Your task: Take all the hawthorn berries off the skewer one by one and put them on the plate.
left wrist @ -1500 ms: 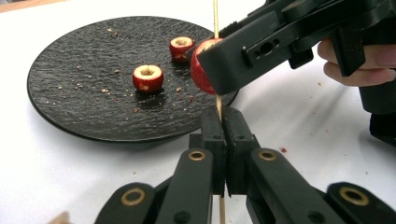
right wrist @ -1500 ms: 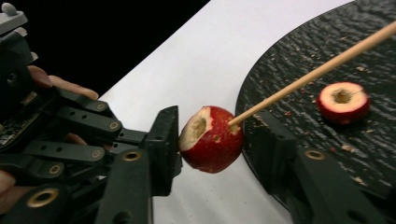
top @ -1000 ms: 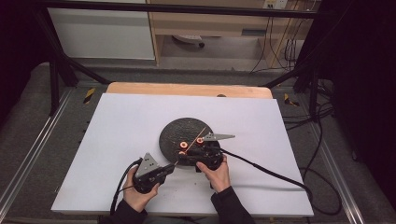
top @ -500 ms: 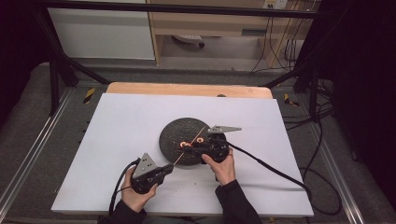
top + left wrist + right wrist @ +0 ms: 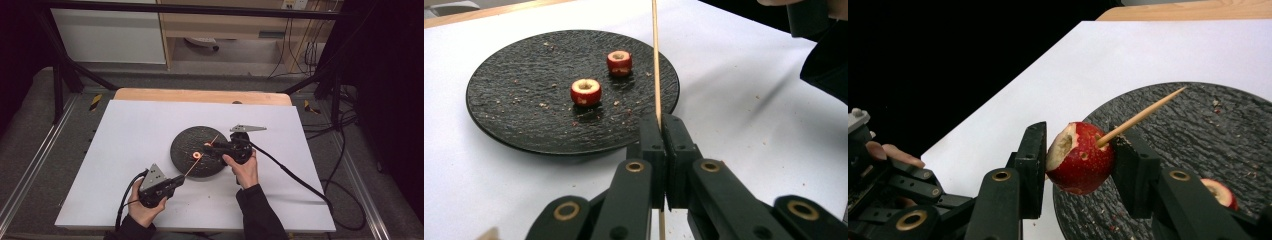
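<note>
White sheet over a wooden table (image 5: 125, 150), dark room, cables and a shelf w/ a white panel at the top of the frame, pretty bare setup tbh. Round black slate plate (image 5: 180, 150) sat a bit right of center in the high view. Left gripper (image 5: 172, 182), lower left of center, had its jaws pressed together on the butt end of a thin wooden skewer (image 5: 655, 60), which ran up and to the right over the plate. Right gripper (image 5: 212, 147) was just right of the plate's middle, jaws pinching a small red cored fruit (image 5: 1080, 157), prob a hawthorn or sth like it. In the right gripper view the skewer's point had gone in one side and poked out well past the other, so imo that one was basically threaded and somewhere along the shaft, held up off the plate. Left gripper view had two more cored red fruits (image 5: 585, 92) and (image 5: 619, 62) sitting loose on the plate, center-left of the frame, apart from each other, crumbs all around. So my read: one of three on the stick, two left to pick up and push on, and the first prob needs sliding further down toward the left gripper to make room. Roughly a third done.
</note>
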